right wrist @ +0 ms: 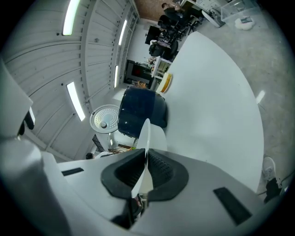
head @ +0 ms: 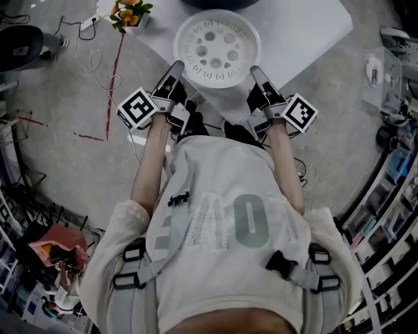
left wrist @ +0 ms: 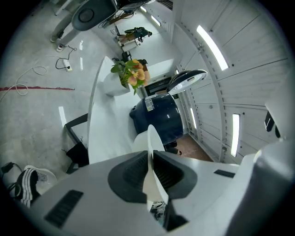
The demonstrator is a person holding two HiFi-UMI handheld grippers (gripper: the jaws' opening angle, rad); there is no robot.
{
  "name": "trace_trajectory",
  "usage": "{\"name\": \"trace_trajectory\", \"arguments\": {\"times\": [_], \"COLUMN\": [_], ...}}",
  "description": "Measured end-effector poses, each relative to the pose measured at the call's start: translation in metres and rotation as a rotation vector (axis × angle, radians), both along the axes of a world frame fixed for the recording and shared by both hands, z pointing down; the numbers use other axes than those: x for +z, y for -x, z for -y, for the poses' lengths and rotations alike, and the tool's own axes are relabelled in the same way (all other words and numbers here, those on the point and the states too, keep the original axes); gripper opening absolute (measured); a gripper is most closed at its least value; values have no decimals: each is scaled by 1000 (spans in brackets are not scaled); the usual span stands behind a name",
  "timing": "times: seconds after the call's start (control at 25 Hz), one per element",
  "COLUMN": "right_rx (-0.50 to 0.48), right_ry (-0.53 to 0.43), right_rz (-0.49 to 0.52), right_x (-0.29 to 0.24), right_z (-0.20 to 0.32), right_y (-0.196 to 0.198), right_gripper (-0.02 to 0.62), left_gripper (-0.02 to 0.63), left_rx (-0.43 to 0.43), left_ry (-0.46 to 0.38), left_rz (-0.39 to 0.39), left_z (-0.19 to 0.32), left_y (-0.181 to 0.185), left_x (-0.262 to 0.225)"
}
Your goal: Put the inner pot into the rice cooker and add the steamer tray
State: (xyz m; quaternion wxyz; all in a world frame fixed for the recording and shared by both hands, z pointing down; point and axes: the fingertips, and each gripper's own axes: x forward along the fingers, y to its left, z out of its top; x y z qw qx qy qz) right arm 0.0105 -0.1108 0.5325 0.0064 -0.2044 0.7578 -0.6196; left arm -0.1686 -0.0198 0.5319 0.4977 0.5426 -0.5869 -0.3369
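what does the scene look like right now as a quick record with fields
held item: steamer tray, white, round, with holes
left gripper: jaws shut on the tray's left rim
right gripper: jaws shut on the tray's right rim
rice cooker: dark blue, lid open, on the table beyond the tray
table: white, under the tray
flowers: orange, at the table's left corner

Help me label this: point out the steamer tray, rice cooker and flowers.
steamer tray (head: 217,48), head view, perforated middle.
rice cooker (left wrist: 161,120), left gripper view, dark body.
flowers (head: 128,15), head view, orange blooms.
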Motion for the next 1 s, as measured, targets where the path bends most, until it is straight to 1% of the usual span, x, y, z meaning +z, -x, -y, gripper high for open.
{"name": "trace_trajectory", "arguments": {"times": [0.24, 0.4, 0.6, 0.72, 0.8, 0.88, 1.0], "right_rx": [-7, -13, -35, -33, -30, -26, -5], "right_ry": [-111, -180, -277, -342, -381, -415, -465], "right_rz": [62, 145, 194, 231, 256, 270, 262], "right_x": [-63, -104, -148, -173, -190, -204, -220], "right_z": [4, 15, 25, 39, 48, 56, 68], "right_y": [-1, 9, 16, 27, 36, 44, 56], "right_gripper": [25, 21, 21, 21, 20, 20, 20], "left_gripper": [46, 46, 46, 44, 44, 43, 41], "left_rx": [-6, -4, -2, -2, -8, -15, -12], "left_ry": [-89, -178, -236, -310, -348, -371, -396], "left_rz": [74, 136, 196, 251, 273, 287, 297], "left_z": [5, 15, 23, 37, 46, 53, 65], "left_y": [-1, 8, 12, 24, 32, 40, 50], "left_x": [-61, -105, -147, -177, -195, -209, -224]}}
